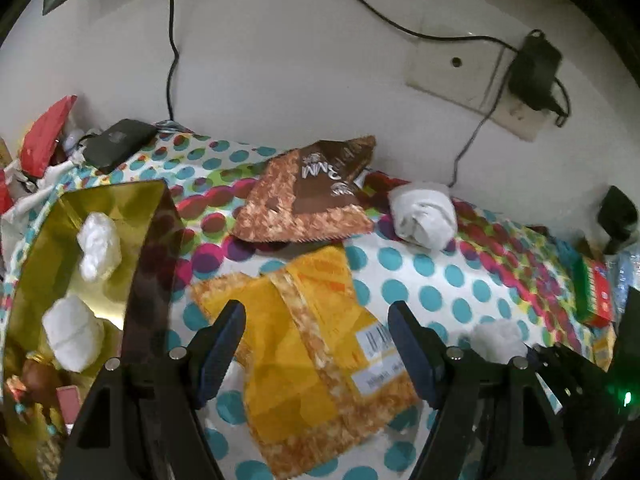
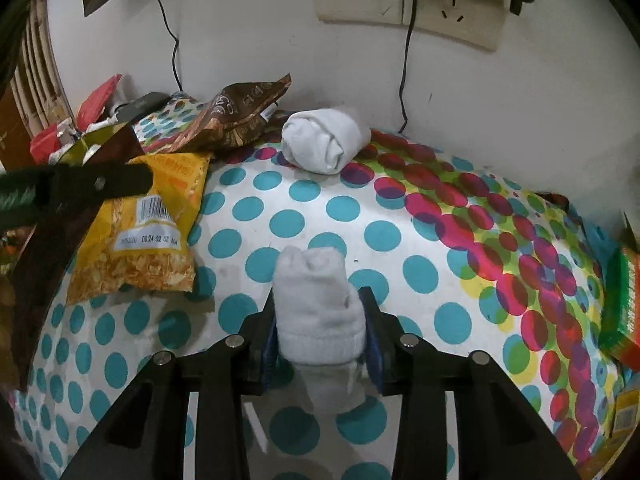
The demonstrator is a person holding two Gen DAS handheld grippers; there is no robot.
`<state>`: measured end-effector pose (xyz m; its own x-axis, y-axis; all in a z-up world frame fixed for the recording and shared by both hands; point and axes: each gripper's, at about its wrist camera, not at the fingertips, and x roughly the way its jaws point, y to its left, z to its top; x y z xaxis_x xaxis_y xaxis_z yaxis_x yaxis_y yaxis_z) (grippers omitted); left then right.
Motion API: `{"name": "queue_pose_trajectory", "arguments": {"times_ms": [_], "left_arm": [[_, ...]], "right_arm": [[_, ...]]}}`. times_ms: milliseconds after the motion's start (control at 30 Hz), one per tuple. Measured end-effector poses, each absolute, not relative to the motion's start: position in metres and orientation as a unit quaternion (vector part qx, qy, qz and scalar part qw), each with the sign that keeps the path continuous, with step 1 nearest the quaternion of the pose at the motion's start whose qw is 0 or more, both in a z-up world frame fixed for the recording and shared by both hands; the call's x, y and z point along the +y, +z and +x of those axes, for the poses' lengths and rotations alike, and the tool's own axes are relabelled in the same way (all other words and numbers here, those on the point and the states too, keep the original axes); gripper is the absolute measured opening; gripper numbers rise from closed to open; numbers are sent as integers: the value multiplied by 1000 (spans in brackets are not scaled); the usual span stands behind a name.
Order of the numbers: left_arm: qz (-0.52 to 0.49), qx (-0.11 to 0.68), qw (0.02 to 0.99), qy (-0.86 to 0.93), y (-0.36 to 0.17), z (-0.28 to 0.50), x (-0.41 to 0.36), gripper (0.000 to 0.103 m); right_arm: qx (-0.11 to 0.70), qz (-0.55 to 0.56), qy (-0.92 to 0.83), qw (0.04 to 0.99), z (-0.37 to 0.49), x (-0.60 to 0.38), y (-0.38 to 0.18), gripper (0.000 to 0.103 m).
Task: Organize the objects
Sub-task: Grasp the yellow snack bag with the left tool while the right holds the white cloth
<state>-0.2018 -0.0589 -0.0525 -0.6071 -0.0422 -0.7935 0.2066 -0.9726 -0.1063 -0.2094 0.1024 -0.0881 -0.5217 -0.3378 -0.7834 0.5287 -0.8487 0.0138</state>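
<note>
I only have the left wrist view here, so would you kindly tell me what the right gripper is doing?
Observer: The right gripper is shut on a rolled white sock.
Operator: Thank you. Is it lifted or on the cloth?
Observer: I cannot tell; the dotted cloth lies right beneath it.
Operator: What is printed on the yellow snack bag?
Observer: The yellow snack bag shows a barcode above a printed date line.
</note>
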Motion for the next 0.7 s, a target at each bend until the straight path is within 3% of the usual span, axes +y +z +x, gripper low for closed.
{"name": "queue_pose_trajectory", "arguments": {"times_ms": [367, 700], "left_arm": [[436, -73, 19, -897, -67, -129, -4, 77], [426, -178, 74, -884, -88, -149, -1, 78]], "right_arm": [[122, 418, -866, 247, -206, 105, -87, 38], [124, 418, -865, 250, -208, 103, -87, 40]]}}
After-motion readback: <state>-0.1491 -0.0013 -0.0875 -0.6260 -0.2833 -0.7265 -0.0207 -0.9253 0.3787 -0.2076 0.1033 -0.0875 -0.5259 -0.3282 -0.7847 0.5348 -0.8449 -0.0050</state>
